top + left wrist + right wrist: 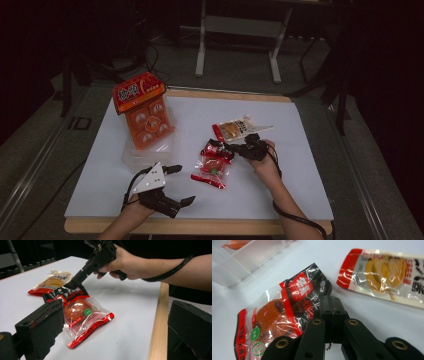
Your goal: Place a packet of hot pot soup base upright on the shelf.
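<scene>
The right gripper [239,148] had its jaws pressed together on the black top edge of a red snack packet [212,164], which lay flat near the middle of the white bench [300,165]. In the right gripper view the two jaws met with no gap, pinching the packet's [284,315] dark corner just beside its hang hole. The left gripper view showed the same pinch from the side, the right gripper [75,281] slanting down onto the packet [80,315].

The left gripper [181,185] hovered near the bench's front edge, towards its left corner, with its jaws spread wide and nothing between them.

A second packet with a yellowish filling [239,128] lay just beyond the red one, towards the far edge. A clear plastic tray [145,152] sat at the left side of the bench, with an orange box [142,107] resting on it.
</scene>
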Action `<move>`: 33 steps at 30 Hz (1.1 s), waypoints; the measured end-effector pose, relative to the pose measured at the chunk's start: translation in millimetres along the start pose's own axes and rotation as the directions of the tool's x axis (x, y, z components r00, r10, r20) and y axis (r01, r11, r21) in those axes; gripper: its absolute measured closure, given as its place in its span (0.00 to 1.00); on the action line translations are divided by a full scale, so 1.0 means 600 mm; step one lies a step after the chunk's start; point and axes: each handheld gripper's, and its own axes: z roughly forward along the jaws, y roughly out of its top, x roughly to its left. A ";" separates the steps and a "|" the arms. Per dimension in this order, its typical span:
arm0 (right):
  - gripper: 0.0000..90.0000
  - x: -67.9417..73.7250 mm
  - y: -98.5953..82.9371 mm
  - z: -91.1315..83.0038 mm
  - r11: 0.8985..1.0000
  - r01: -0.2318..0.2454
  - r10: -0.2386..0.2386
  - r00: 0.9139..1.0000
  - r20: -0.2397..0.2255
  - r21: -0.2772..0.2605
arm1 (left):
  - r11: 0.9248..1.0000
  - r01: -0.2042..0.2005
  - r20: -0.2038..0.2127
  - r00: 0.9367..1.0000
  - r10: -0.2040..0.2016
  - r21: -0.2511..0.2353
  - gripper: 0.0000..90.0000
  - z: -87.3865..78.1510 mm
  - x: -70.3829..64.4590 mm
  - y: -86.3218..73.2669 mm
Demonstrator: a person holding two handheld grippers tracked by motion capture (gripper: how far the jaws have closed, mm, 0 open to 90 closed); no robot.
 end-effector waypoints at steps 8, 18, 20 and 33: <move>1.00 0.022 0.012 -0.019 0.998 0.059 -0.059 0.998 0.005 -0.035 | 1.000 0.006 -0.002 1.000 -0.006 -0.018 0.01 0.000 0.003 -0.001; 1.00 0.050 0.027 -0.048 0.989 0.106 -0.109 0.994 -0.018 -0.101 | 1.000 0.006 -0.015 1.000 -0.007 -0.031 0.01 0.001 0.004 -0.001; 1.00 0.058 0.031 -0.054 0.986 0.117 -0.121 0.992 -0.025 -0.117 | 1.000 0.004 -0.024 1.000 -0.004 -0.031 0.01 0.002 0.005 -0.002; 1.00 0.117 0.039 -0.086 0.954 0.223 -0.242 0.967 -0.080 -0.199 | 0.996 0.088 -0.106 0.990 -0.088 -0.009 0.04 0.000 0.038 -0.002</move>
